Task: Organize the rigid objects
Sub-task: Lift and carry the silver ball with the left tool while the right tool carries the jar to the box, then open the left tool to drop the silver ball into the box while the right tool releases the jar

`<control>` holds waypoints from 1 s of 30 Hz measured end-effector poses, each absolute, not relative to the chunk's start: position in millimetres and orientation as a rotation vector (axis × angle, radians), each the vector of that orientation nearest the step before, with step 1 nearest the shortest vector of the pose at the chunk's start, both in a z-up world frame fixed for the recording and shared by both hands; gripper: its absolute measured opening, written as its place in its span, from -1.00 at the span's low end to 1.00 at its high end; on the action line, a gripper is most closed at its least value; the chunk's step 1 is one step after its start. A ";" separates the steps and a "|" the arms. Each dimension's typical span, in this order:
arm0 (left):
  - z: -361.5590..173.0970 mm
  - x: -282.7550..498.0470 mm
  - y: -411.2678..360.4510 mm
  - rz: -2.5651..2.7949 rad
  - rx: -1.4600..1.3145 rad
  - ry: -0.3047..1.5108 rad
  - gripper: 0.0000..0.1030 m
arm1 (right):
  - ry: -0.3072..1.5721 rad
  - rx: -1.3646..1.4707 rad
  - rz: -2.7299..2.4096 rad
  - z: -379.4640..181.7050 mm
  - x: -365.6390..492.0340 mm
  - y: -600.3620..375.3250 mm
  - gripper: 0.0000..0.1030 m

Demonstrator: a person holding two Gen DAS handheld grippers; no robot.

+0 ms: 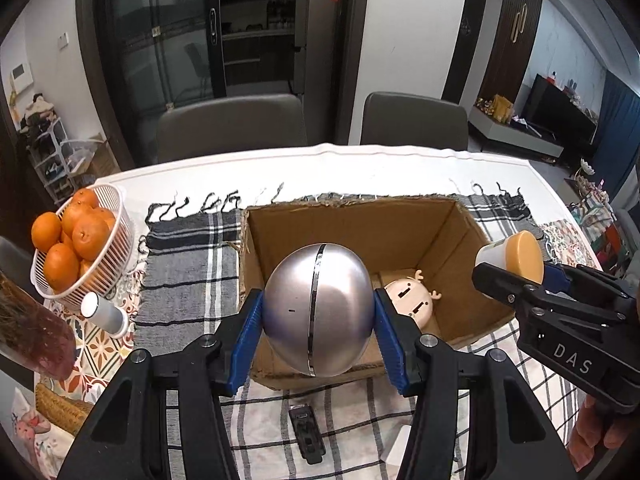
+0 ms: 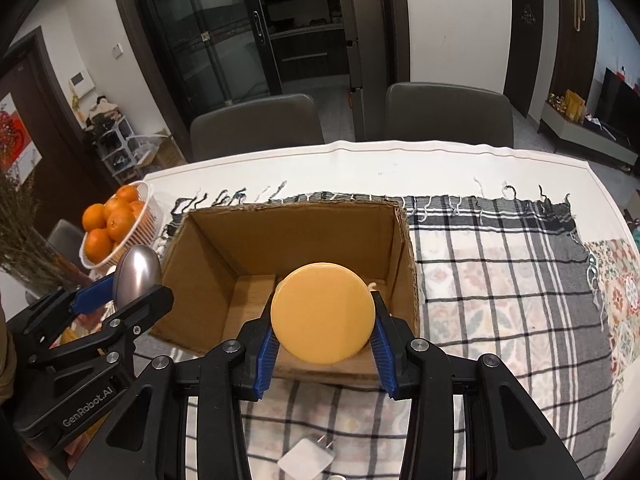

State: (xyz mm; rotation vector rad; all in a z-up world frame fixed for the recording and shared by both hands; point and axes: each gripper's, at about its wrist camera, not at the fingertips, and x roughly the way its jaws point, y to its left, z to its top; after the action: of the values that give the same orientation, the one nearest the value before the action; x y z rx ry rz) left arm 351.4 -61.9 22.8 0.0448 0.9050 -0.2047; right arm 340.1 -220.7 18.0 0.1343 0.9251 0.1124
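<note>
Cardboard box [image 1: 452, 240] sat open on the worktop; left gripper [image 1: 318, 316] jaws pinched a silver egg-shaped object [image 1: 316, 308] above it, right gripper [image 2: 323, 320] jaws pinched a yellow-lidded jar [image 2: 323, 314], apparently ready for dropping in.

My left gripper [image 1: 318, 316] was made of black plastic arms with round silver screws at the joints. Its two fingers [image 1: 248, 340] had blue ribbed pads on the inside. On its side were the white words "GenRobot.AI". My right gripper [image 2: 323, 316] looked the same: black arms, shiny silver screws and blue ribbed pads [image 2: 380, 348]. White letters "DAS" were printed on its side. Behind that gripper, a bit of my right hand [image 1: 592, 436] showed, with pinkish bare skin.
</note>
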 end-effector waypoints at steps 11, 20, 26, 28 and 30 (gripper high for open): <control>1.4 377.4 -70.6 -0.202 0.075 0.983 0.03 | 1.001 0.119 0.108 -7.1 362.4 -222.5 -0.18; -17.6 394.2 -78.4 -0.191 0.131 1.049 0.03 | 1.053 0.091 0.084 -23.3 374.6 -223.4 -0.18; -26.1 397.7 -81.0 -0.190 0.150 1.077 0.03 | 1.084 0.098 0.089 -31.0 377.9 -223.2 -0.18; -28.4 397.5 -80.4 -0.189 0.146 1.087 0.03 | 1.083 0.093 0.091 -32.6 377.6 -222.7 -0.16; -29.2 396.6 -79.8 -0.184 0.145 1.087 0.03 | 1.083 0.087 0.083 -33.1 376.4 -222.3 -0.16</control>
State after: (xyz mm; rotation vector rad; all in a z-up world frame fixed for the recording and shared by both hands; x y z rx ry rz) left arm 396.6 -79.8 -29.2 0.1452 1.0866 -0.1843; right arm 376.4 -222.3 -33.1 0.0871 1.0825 0.0829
